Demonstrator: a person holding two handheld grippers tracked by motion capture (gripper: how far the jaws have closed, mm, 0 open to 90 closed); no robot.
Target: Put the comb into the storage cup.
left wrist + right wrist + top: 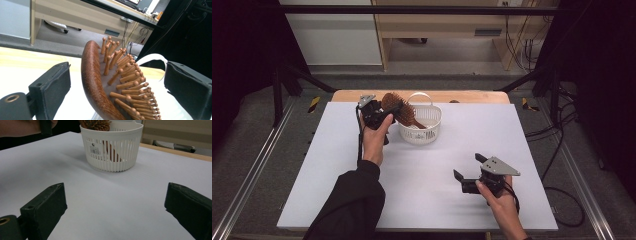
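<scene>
Hairbrush (399,111) leans in basket (432,131), seemingly free between parted left tongs (384,112).

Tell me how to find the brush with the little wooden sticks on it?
Look at the far end of the white table, where a white slotted basket stands. The brown wooden hairbrush sits in it handle down, its head leaning out over the left rim between the left gripper's open jaws. It's the sole brown thing there, covered in round-tipped pegs.

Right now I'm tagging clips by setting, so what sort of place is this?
Probably a lab or office recording bay: a white-covered table between dark curtains, with cables across the floor and a desk behind.
</scene>
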